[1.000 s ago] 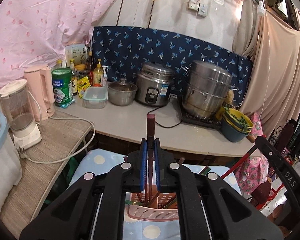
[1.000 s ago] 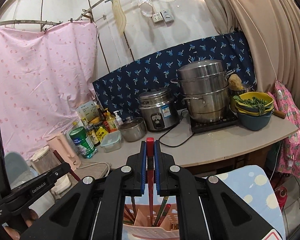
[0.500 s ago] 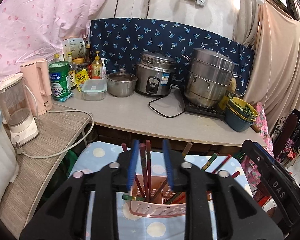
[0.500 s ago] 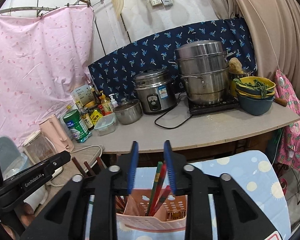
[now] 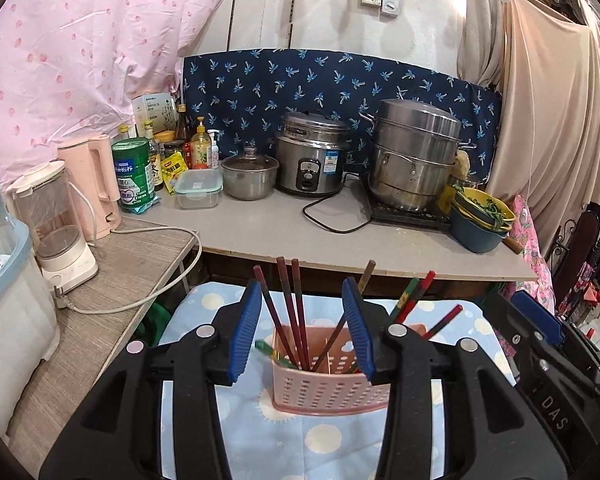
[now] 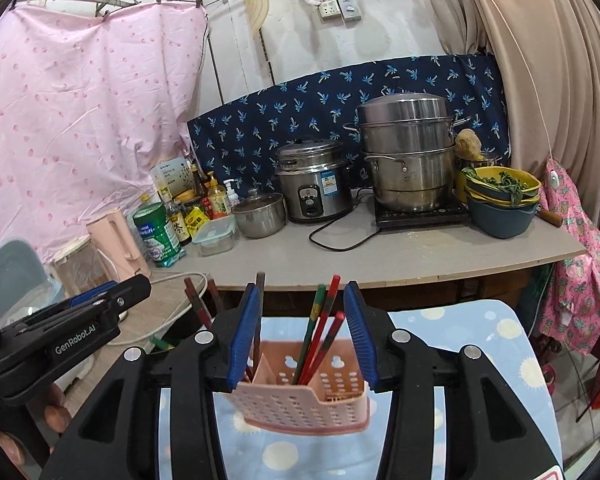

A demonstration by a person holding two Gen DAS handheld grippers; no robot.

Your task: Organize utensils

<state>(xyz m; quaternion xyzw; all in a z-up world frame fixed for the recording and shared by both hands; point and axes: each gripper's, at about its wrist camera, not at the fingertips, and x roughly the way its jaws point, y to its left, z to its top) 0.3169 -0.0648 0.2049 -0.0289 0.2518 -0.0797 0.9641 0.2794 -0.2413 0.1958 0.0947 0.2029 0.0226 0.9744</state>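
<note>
Nearest, at six o'clock in each wrist view: left gripper and right gripper, jaws just parted to a moderate gap, blue pads gripping nothing, framing the chopstick tops beyond without touching them.

Just beyond, on the blue spotted cloth: pink perforated utensil basket, divided into compartments. Dark brown chopsticks standing loose in its left part, leaning toward eleven and one o'clock; red and green chopsticks in the right compartment, tilted toward one o'clock.

Farther, on the grey counter: at ten o'clock a clear lidded food box, contents unclear; at twelve a small lidded pot, then a rice cooker, lid shut; at one o'clock a stacked steel steamer, closed; at two o'clock stacked bowls, leafy greens in the top one.

Far left at nine o'clock: pink kettle and blender jug, apparently empty.
</note>
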